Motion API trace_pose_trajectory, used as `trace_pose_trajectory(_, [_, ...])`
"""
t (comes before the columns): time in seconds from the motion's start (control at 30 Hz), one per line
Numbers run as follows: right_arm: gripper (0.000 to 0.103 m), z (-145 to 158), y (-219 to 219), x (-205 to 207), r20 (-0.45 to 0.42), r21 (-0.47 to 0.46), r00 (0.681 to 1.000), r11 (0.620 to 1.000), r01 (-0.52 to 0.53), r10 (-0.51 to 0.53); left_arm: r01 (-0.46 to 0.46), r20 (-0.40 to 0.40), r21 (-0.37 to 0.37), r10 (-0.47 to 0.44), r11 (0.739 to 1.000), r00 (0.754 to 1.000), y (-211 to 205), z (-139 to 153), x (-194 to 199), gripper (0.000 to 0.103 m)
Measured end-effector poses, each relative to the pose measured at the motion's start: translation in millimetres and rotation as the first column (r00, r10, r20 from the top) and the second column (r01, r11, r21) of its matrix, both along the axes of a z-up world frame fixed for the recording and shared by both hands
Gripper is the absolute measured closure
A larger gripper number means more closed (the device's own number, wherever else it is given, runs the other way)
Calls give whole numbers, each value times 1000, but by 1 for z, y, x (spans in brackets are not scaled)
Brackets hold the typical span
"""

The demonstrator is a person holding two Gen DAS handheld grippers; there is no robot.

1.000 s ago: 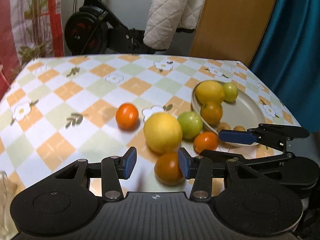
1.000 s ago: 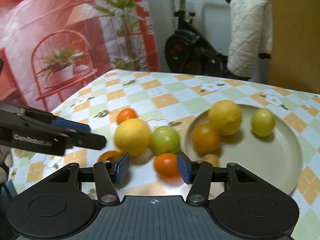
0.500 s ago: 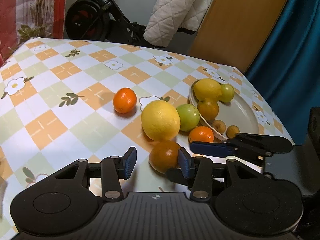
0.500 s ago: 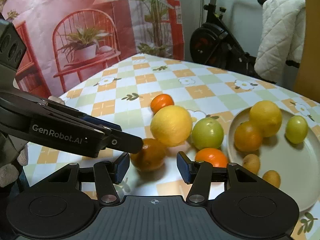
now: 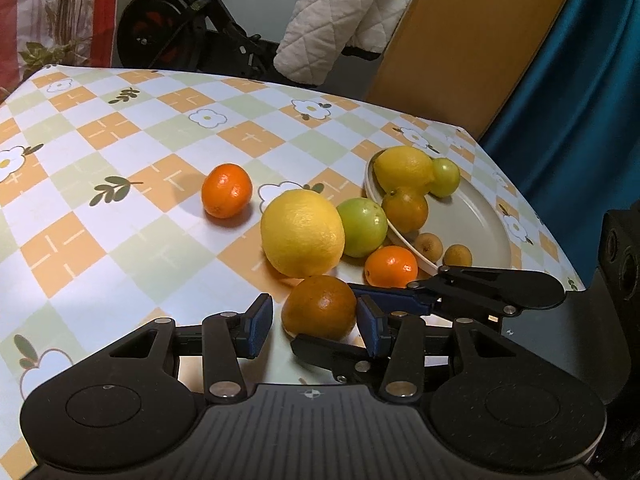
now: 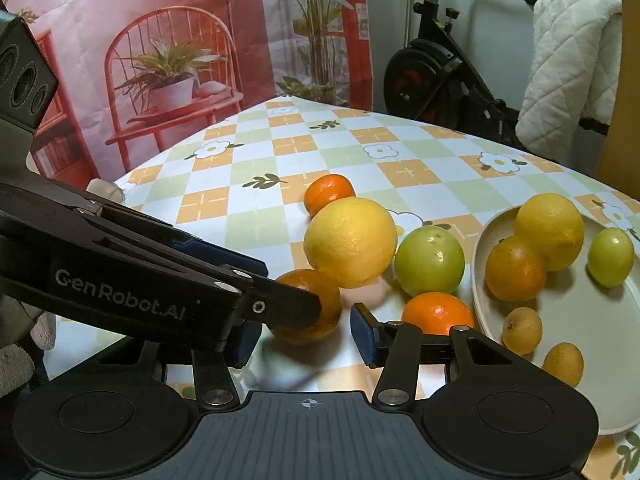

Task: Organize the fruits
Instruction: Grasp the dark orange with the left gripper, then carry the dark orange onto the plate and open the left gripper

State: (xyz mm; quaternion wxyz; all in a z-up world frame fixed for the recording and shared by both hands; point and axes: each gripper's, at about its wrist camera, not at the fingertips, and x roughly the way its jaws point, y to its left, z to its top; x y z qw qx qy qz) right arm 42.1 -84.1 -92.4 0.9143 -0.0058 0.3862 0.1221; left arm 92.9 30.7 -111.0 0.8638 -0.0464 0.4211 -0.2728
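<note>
- A dark orange [image 5: 320, 307] is sitting on the checked tablecloth [image 5: 120, 216], right at the near edge of the fruit cluster, and both grippers are reaching around it.
- The left gripper [image 5: 315, 326] is closing; the dark orange is lying between its blue pads [image 5: 259, 326], nearly against the right pad with a gap at the left one, so no pinch is showing.
- The right gripper [image 6: 305, 336] is closing too; the same orange is sitting between its fingers, with a clear gap to the right pad, while the left gripper's finger is crossing in front and hiding the other side.
- Just behind the dark orange, a large lemon [image 5: 303, 233] is touching a green fruit [image 5: 362, 227], and a small bright orange [image 5: 391, 267] is lying beside the plate's rim.
- Another bright orange [image 5: 227, 195] is standing alone, farther left on the cloth.
- The pale plate [image 5: 472, 224] is holding a lemon [image 5: 404, 169], a small green fruit [image 5: 445, 177], a dull orange [image 5: 405, 209] and two small brown fruits [image 5: 428, 245].
- Behind the table, an exercise bike [image 5: 180, 36] and a white quilted cloth [image 5: 340, 24] are standing in view.
</note>
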Motion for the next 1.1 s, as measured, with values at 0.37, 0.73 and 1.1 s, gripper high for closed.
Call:
trace_pose_trajectory(0.37, [63,6,-10,-11,38,24,999,999,22,-23,28,27,13,-28,1000,999,-13,11,-7,60])
trace_pose_trajectory(0.73, [63,25,-41,-27,135,34,986,995,96,-100,73,85,45,-76,996,993,-55,37,-8,60])
trace_pose_trajectory(1.1, [63,34,-103,-34,204,76,951,972,223,-234,163,130,101,-175,981,976,-121,51,5,60])
